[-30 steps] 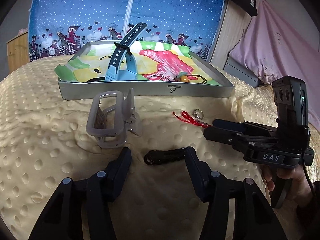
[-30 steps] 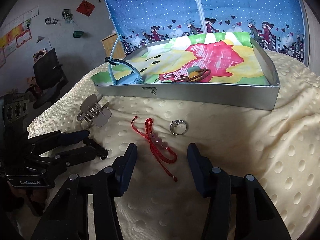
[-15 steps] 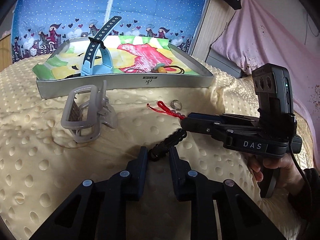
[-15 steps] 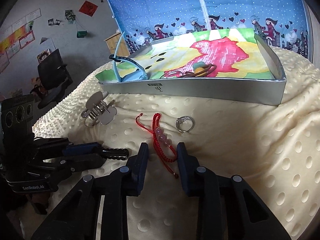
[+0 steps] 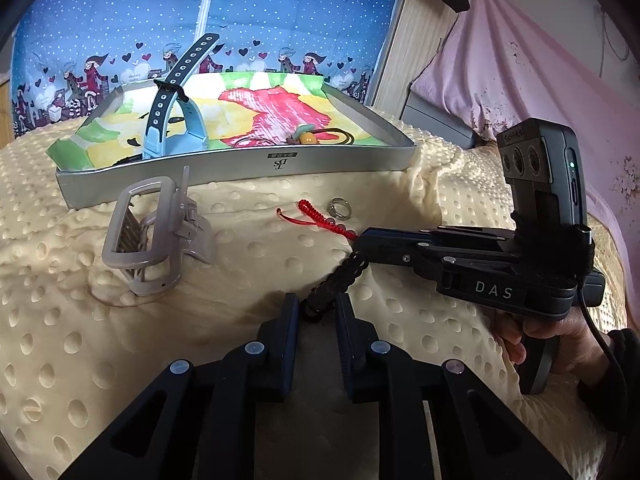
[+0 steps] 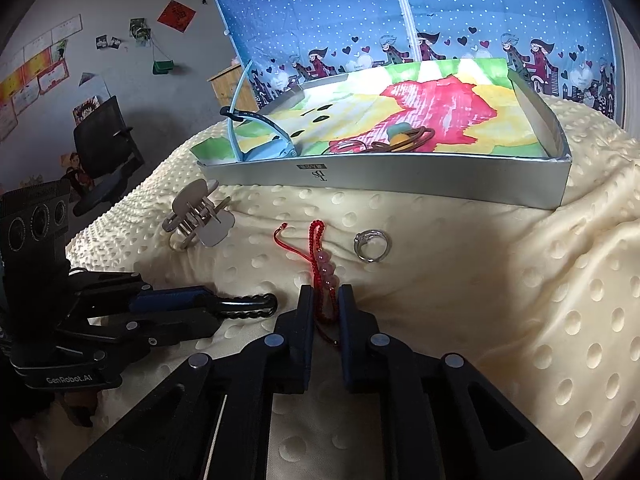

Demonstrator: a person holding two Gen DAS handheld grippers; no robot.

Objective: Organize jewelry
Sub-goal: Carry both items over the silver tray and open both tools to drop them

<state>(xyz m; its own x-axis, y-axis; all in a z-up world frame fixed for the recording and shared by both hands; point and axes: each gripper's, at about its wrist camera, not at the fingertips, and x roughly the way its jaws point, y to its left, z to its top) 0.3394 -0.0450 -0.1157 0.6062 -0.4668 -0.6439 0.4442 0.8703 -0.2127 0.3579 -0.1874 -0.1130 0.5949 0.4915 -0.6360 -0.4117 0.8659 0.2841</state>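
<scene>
1. Your left gripper [image 5: 317, 312] is closing its jaws on the near end of the black braided bracelet [image 5: 338, 278]; the pads look pressed against that end, and the rest of the band runs forward and to the right, away from the fingertips.
2. Your right gripper [image 6: 323, 300] is closing too, its jaws nearly together around the near end of the red cord bracelet [image 6: 322, 264]; the pink beads lie just ahead of the tips and the loose red cord trails forward and left.
3. In the right wrist view, the silver ring [image 6: 371, 245] lies on the cream blanket [image 6: 500, 280] just ahead and to the right of your right gripper's tips, apart from the cord.
4. The grey hair claw [image 5: 154, 236] sits ahead and to the left of your left gripper, clear of both tools.
5. The silver tray [image 5: 240, 166] stands farther ahead of both grippers. Inside it, a blue watch [image 5: 176, 120] stands on its strap at the left, and a brown cord piece with an orange bead [image 5: 310, 138] lies toward the middle.
6. The two grippers' tips are close together, the black bracelet's far end almost at your right gripper's fingers.
</scene>
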